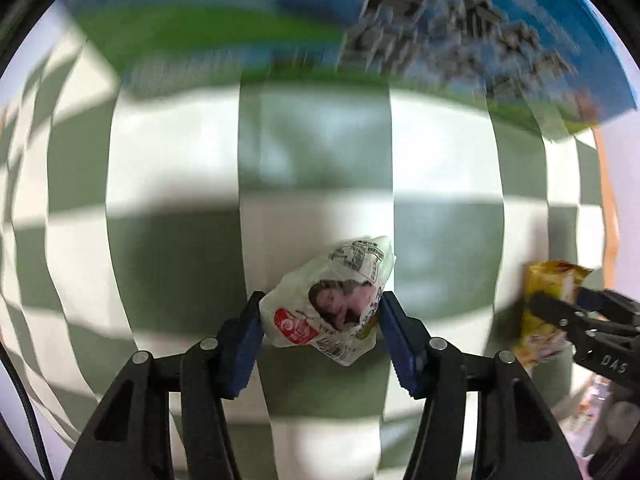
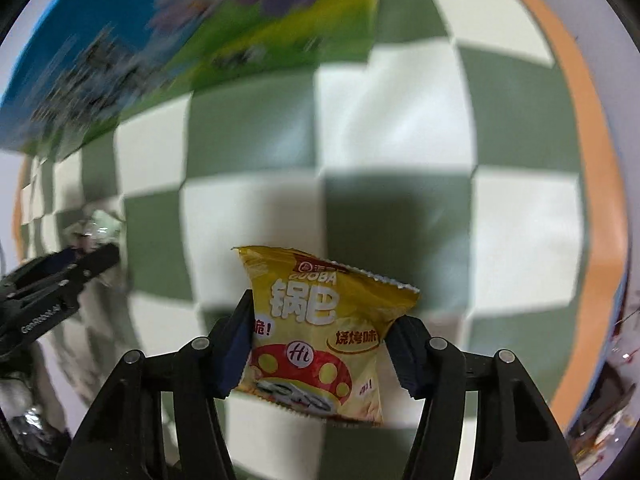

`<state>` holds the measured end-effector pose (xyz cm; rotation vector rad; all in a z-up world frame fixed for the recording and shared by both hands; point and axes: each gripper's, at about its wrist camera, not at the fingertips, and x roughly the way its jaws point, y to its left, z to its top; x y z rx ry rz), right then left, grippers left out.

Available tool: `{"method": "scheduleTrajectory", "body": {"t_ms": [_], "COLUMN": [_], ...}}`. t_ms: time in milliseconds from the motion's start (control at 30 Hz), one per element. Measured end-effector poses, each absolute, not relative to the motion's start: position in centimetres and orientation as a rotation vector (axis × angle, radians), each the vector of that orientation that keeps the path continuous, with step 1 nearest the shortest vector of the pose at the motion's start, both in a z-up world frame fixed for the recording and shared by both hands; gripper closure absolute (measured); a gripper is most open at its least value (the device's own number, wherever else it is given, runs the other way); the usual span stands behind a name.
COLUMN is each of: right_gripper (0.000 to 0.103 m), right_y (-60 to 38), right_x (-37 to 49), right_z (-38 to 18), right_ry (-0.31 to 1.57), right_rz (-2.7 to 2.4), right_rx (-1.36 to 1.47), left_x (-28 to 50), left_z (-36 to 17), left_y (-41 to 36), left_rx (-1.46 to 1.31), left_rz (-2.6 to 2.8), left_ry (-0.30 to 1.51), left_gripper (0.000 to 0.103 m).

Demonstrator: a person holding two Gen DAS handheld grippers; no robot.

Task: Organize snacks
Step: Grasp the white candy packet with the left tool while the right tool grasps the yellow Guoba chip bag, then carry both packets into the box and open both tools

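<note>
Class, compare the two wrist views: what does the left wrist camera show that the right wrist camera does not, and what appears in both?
Only the left wrist view shows the white snack packet's printed face, clamped in the left claw. Only the right wrist view shows the yellow snack bag's front lettering and the orange table edge in full. Both show the green-and-white checkered cloth, the blue-and-green box, and the right claw gripping the yellow bag.

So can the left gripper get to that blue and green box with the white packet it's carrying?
Probably yes. The left gripper holds the white packet, and only bare checkered cloth lies before the box.
</note>
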<state>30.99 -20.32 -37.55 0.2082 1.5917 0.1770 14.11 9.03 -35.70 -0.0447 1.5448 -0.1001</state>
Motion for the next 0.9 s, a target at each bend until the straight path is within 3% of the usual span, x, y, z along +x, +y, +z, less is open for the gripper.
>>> {"method": "scheduleTrajectory", "body": {"t_ms": [233,367,467,900], "right_gripper": [0.041,0.028,0.024,0.025], "right_y": [-18.9,-18.3,-16.1,-14.2], "right_x": [28.0,28.2,28.2,28.2], "right_z": [-38.1,-38.7,-38.8,-39.0], "right_ry": [1.638,1.638,1.636,1.614], "right_rz": [0.204,0.201,0.189,0.170], "right_rx": [0.235,0.268,0.241,0.177], "left_x": [9.9,10.5,10.9,12.8], "left_z": [-38.5,-39.5,-41.0,-40.8], "left_y": [10.6,11.2,11.3,5.3], "left_rx": [-0.158,-0.187,-0.165,-0.013], "left_rz": [-0.154,-0.159,-0.150,-0.118], "left_ry": [1.650,1.668,1.680,1.625], "left_gripper": [0.046,0.040,0.038,0.040]}}
